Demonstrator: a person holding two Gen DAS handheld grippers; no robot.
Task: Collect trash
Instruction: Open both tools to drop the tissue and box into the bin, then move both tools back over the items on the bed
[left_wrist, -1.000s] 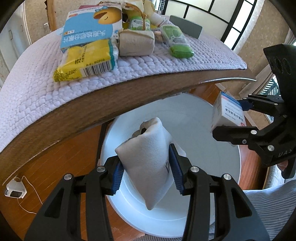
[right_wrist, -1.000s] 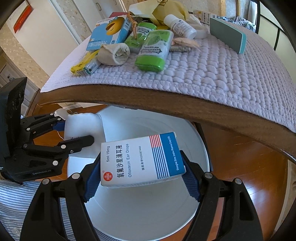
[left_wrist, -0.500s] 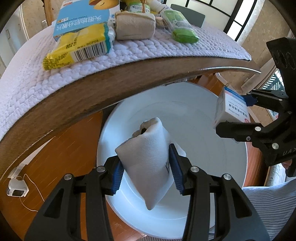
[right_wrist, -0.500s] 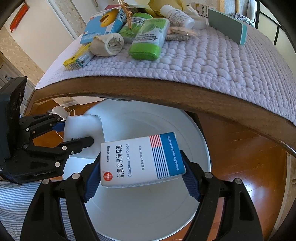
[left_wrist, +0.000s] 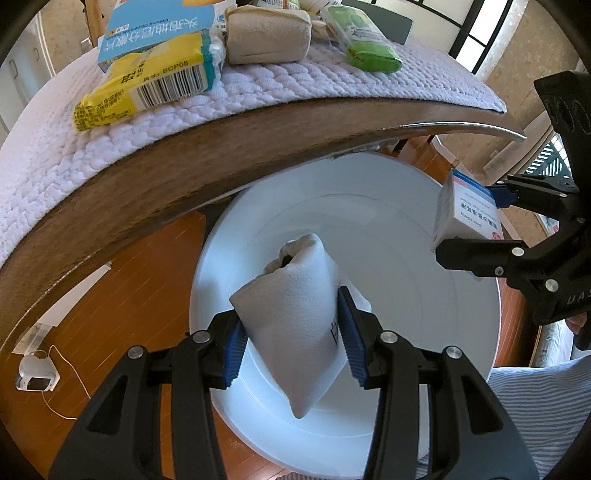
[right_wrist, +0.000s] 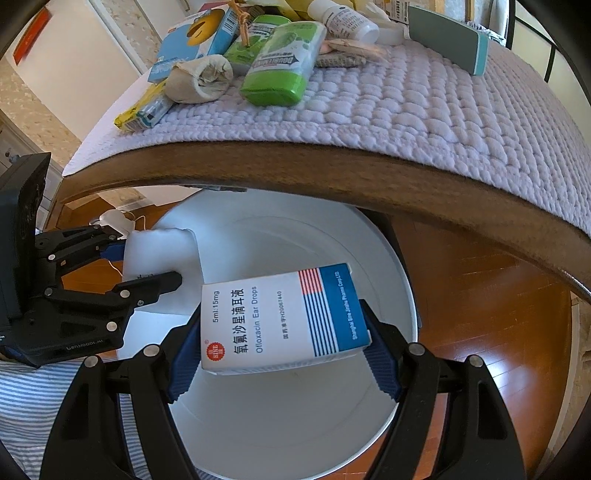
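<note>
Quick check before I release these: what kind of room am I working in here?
Most likely a room in a home, perhaps a living or dining room: a wooden table under a quilted cloth, polished wood flooring, and a white bin on the floor beside the table.

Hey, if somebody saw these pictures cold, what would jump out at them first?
Probably the big white bin under the table edge, with both grippers held over its mouth. The right gripper clamps a white ear drops box; the left gripper pinches a pale cloth pouch. Behind, more litter sits on the quilted table mat.
</note>
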